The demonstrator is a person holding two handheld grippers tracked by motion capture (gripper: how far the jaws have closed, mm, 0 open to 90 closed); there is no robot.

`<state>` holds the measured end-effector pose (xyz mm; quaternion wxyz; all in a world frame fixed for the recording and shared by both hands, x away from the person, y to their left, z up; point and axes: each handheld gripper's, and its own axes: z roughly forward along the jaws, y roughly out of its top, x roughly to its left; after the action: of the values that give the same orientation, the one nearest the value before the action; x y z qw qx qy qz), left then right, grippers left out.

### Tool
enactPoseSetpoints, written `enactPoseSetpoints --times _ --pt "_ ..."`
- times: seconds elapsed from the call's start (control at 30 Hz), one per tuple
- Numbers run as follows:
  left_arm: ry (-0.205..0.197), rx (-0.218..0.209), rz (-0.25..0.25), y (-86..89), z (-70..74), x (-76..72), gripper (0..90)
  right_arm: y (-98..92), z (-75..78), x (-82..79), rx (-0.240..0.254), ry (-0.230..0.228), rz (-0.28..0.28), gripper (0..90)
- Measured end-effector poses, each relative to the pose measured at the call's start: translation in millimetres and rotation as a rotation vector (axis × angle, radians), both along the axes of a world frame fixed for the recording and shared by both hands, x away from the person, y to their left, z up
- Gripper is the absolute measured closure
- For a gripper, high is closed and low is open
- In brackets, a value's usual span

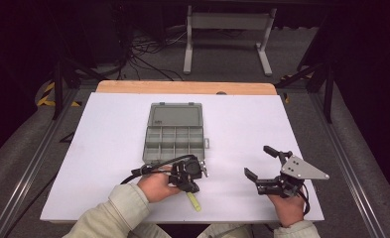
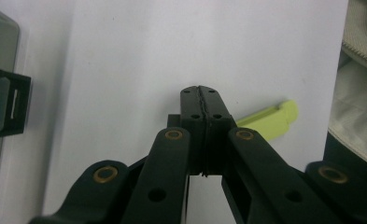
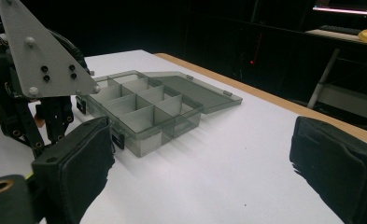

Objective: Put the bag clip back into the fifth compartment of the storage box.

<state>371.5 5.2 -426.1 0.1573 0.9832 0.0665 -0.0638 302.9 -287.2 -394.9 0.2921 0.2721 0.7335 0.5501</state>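
**Yellow-green strip lies beside your closed left gripper**

Your left gripper (image 1: 195, 186) sits near the table's front edge, at about 6 o'clock from the grey compartment box (image 1: 174, 135). Its jaws are pressed flat together with nothing between them, as the left gripper view shows plainly (image 2: 201, 100).

The yellow-green strip (image 1: 194, 201) lies flat on the white table (image 1: 108, 148), just beside those closed jaw tips. In the high view its long axis runs from roughly 11 o'clock to 5 o'clock, the far end tucked under your gripper and the near end pointing towards the table's front edge. In the left gripper view the strip (image 2: 270, 121) pokes out from behind the jaws towards 2 o'clock, with a small step at its free end. Whether the jaws touch it, you cannot tell.

Your right gripper (image 1: 262, 166) is at about 3 o'clock from the left one, well apart from it, its jaws spread wide and empty. In the right gripper view the two black pads (image 3: 78, 163) stand far apart, aimed towards the box (image 3: 144, 112).

The box is open, its lid laid back flat towards 12 o'clock, its long side running 9 to 3 o'clock.
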Motion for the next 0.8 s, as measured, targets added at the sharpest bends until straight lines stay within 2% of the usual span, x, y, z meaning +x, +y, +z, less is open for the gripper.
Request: enactPoseSetpoints --times 0.27,0.33,0.47,0.8 --pt "0.014 0.02 -0.015 8.0 0.2 -2.7 90.0 0.1 -0.3 0.6 0.002 0.002 0.002 6.9" --pt "0.023 0.019 -0.006 9.9 -0.2 -4.7 89.9 0.4 -0.4 0.7 0.003 0.004 0.004 6.9" --pt "0.027 0.043 -0.02 11.9 0.9 -7.4 90.0 0.5 -0.6 0.9 0.003 0.004 0.004 6.9" --pt "0.049 0.055 -0.04 15.5 0.4 -13.6 89.9 0.4 -0.9 1.2 0.003 0.007 0.006 7.1"
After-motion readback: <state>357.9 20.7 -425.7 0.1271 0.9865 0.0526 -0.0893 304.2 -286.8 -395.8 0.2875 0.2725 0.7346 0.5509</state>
